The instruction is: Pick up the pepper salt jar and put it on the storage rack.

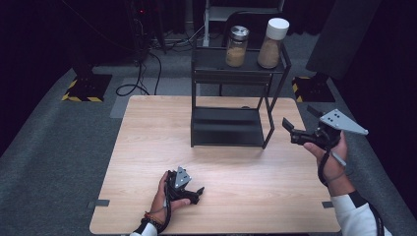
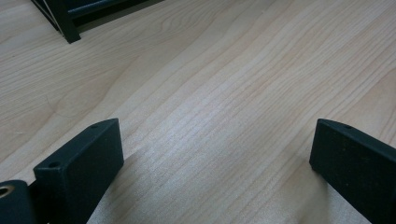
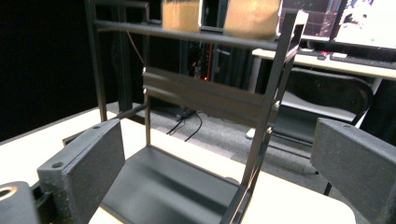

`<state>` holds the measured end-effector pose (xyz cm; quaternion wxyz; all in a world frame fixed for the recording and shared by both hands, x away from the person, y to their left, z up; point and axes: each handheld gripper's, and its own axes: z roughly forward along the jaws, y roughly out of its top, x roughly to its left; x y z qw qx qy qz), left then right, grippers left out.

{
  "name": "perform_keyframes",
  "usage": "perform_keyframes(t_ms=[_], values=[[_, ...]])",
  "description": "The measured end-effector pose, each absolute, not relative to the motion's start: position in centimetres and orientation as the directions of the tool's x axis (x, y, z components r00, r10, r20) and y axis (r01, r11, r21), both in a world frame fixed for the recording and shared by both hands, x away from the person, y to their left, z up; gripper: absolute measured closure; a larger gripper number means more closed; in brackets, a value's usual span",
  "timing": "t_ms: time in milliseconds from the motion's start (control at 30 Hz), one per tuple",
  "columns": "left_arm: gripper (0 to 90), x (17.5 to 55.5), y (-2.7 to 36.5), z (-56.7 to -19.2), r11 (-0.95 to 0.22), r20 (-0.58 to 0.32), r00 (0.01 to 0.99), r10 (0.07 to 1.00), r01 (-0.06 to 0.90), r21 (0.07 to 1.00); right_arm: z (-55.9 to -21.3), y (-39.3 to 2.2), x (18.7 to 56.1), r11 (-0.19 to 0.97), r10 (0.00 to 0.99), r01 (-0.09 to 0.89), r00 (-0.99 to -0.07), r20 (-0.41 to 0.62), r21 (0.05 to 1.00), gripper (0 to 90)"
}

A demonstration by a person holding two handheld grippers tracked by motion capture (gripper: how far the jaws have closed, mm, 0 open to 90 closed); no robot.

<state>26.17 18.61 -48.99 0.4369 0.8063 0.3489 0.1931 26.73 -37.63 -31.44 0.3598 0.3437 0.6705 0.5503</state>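
Observation:
A black two-tier rack point(image 1: 231, 98) stands at the far middle of the wooden table point(image 1: 147, 147). On its top shelf stand two jars of tan grains: one with a metal lid point(image 1: 236, 46) and a taller one with a white lid point(image 1: 272, 43). My left gripper point(image 1: 196, 192) rests low over the near part of the table, open, with bare wood between its jaws point(image 2: 215, 154). My right gripper point(image 1: 291, 129) is held up beside the rack's right side, open and pointing at the rack point(image 3: 210, 102). The jars' bottoms point(image 3: 252, 16) show at the top of the right gripper view.
The rack's lower shelf point(image 1: 226, 128) is bare. Grey carpet surrounds the table, with cables point(image 1: 137, 83) and stand feet with yellow-black tape point(image 1: 86, 88) behind it. A desk and a chair point(image 3: 327, 98) stand beyond the rack.

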Motion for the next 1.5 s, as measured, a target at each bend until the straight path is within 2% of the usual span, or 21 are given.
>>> perform_keyframes(t_ms=[300, 1500], values=[[2.6, 26.2, 18.6, -49.0, -0.375, 0.007, 0.682, 0.731, 0.394, 0.839, -33.8, -37.9, 25.8, 0.185, 0.853, 0.079, -0.507, -0.12, 0.98, 2.7], [2.6, 26.2, 18.6, -49.0, -0.374, 0.006, 0.682, 0.731, 0.394, 0.839, -43.0, -39.1, 23.2, 0.199, 0.851, 0.243, -0.523, -0.044, 0.949, 2.7]])
